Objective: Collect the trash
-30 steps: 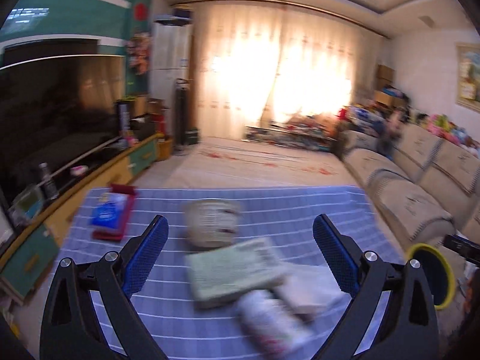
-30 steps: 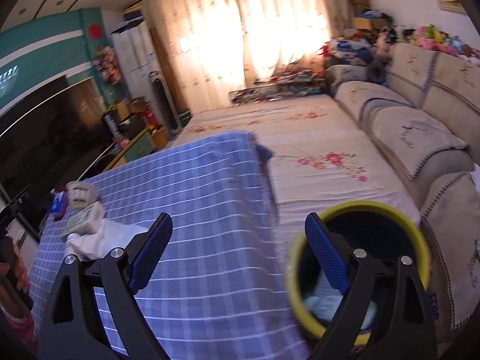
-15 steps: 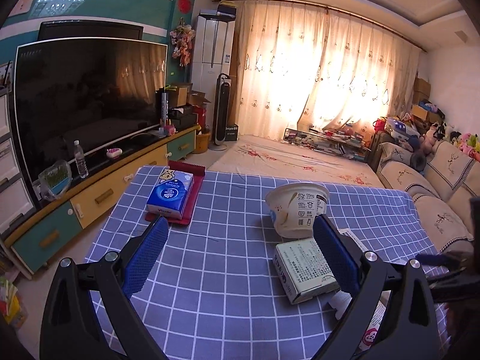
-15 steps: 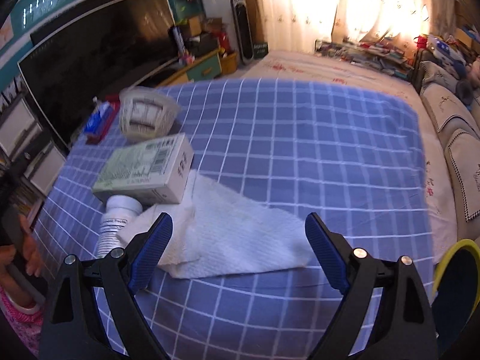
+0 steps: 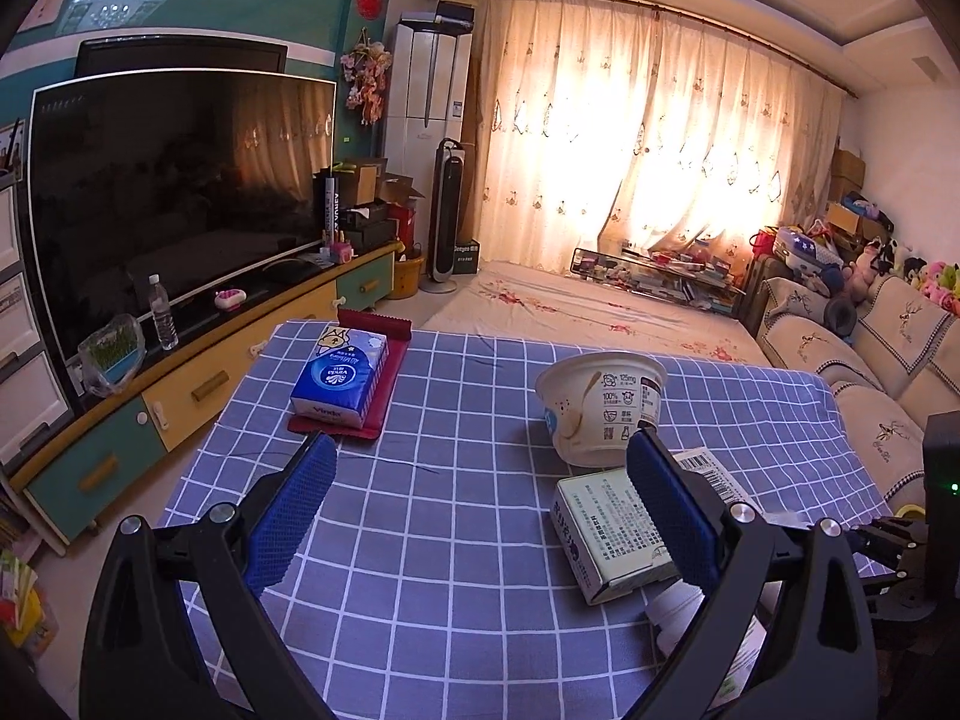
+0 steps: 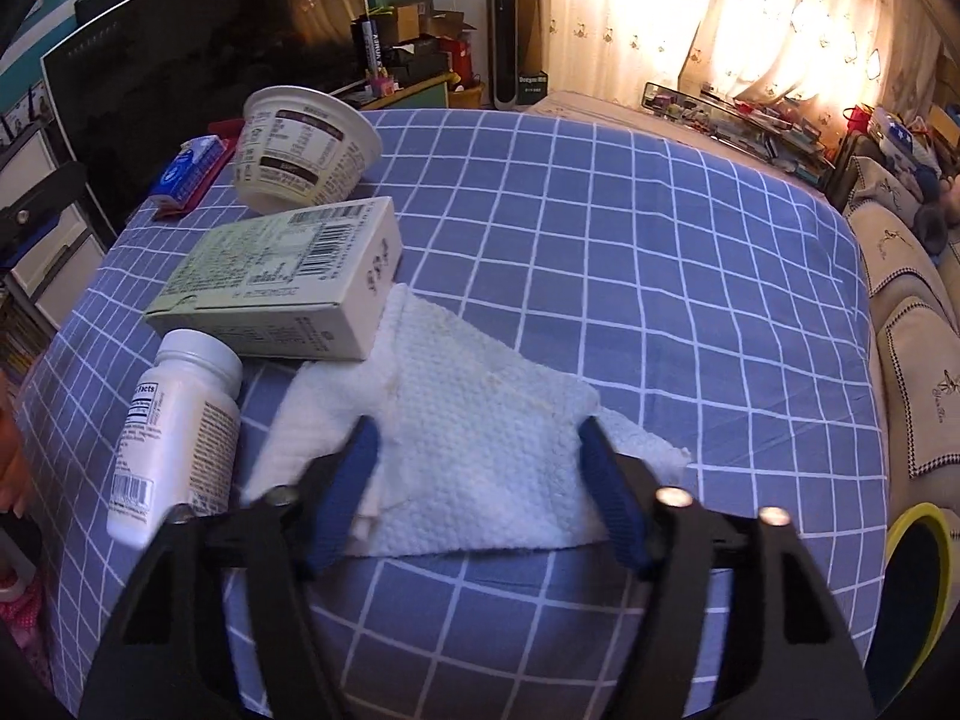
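now that the right tool (image 6: pixel 477 483) has dropped from above onto the paper towel (image 6: pixel 474 414) beside the carton (image 6: pixel 282 288), its blue pads, half-spread, straddle it unpinched, so that pickup looks next.

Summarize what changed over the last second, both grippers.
The right gripper swung from over the yellow bin back to the table and came down over the white paper towel, jaws narrowing around it but not yet shut. The left gripper turned leftward, then steadied, open and empty. Yogurt cup, carton, pill bottle and tissue pack stayed put.
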`<action>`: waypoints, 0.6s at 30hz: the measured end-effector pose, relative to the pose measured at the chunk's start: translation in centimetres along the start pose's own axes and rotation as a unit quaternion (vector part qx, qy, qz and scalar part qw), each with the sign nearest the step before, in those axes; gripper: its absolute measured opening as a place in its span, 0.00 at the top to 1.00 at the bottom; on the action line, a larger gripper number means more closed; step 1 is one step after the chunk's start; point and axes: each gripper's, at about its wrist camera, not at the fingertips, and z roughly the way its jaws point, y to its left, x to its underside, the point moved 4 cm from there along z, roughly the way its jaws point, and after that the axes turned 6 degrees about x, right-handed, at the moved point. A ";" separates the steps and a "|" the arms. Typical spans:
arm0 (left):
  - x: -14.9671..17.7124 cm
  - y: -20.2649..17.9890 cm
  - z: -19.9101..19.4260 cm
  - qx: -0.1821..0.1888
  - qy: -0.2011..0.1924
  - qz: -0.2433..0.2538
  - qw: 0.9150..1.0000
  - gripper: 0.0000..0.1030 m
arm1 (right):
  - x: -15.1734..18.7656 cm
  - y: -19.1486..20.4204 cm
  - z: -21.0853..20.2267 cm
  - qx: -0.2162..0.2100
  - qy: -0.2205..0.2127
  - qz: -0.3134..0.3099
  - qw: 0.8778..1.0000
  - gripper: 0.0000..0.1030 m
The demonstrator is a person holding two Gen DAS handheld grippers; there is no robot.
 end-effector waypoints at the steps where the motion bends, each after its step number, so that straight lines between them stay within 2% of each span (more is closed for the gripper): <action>1: 0.0 0.0 0.0 -0.001 0.000 0.000 1.000 0.07 | 0.0 0.1 0.0 0.003 -0.001 -0.002 1.000 0.74; 3: 0.1 0.1 0.1 -0.002 0.001 -0.001 1.000 0.07 | 0.0 0.2 0.0 -0.002 0.001 -0.002 1.000 0.90; 5: 0.1 0.0 0.2 -0.002 0.002 -0.001 1.000 0.07 | 0.0 0.1 0.1 -0.010 0.004 0.004 1.000 0.94; 12: 0.2 -0.1 0.0 -0.005 0.001 0.003 1.000 0.07 | 0.1 -1.6 -1.6 -0.036 0.011 0.022 0.999 0.95; 14: 0.2 -0.1 -0.1 -0.005 0.000 0.003 1.000 0.07 | 0.6 -1.5 -2.6 -0.054 0.012 0.027 0.998 0.95; 18: 0.2 0.0 0.0 -0.005 0.001 0.000 1.000 0.07 | 2.0 -1.8 -4.9 -0.061 0.007 0.023 0.998 0.95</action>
